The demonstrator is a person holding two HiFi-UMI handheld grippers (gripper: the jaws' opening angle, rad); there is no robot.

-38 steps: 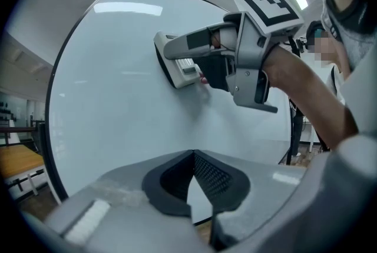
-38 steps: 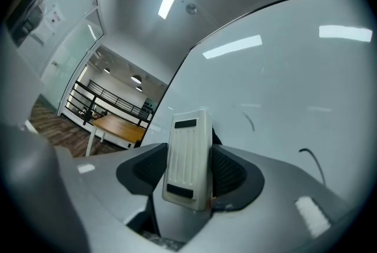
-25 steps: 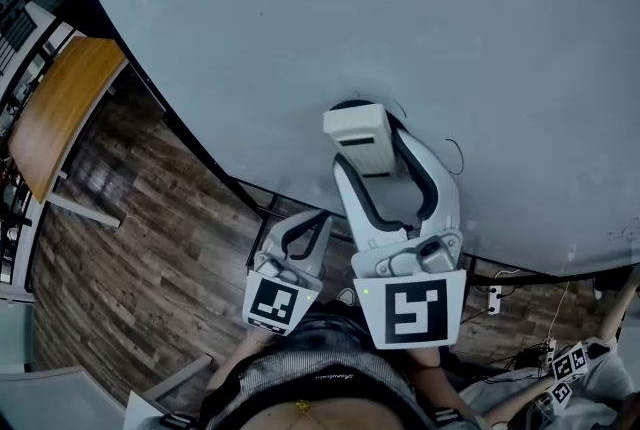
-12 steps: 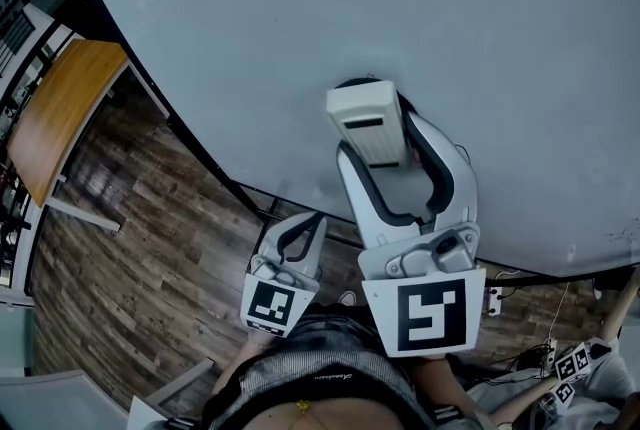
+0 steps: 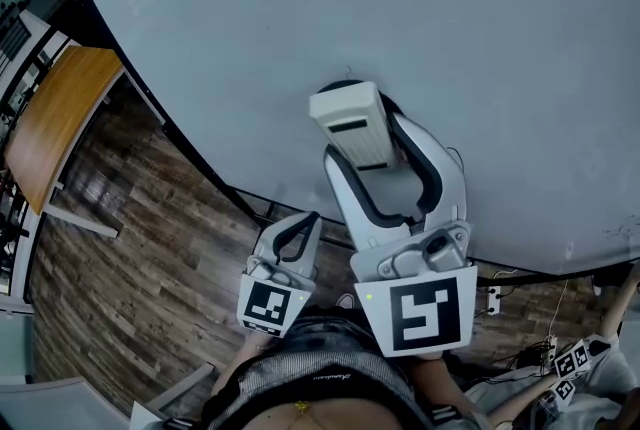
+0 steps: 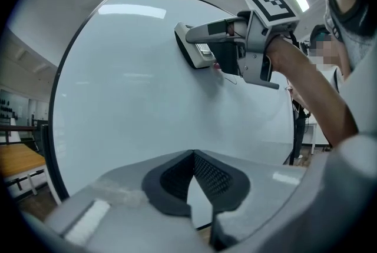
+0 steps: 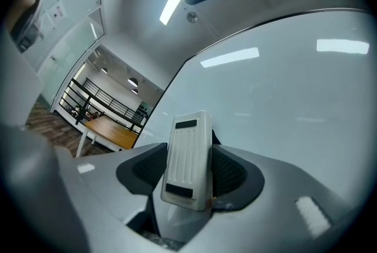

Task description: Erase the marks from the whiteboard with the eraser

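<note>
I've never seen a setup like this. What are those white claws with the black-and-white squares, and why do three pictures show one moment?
There is no robot here: a person holds a hand-worked claw, called a gripper, in each hand. The top-down picture comes from a camera on the person's head. The other two come from cameras riding on each gripper. The right gripper is clamped on a white eraser, held against the whiteboard beside a thin pen mark. The left gripper is held back from the board, with its jaws together on nothing. The patterned cubes are parts of the grippers.
</note>
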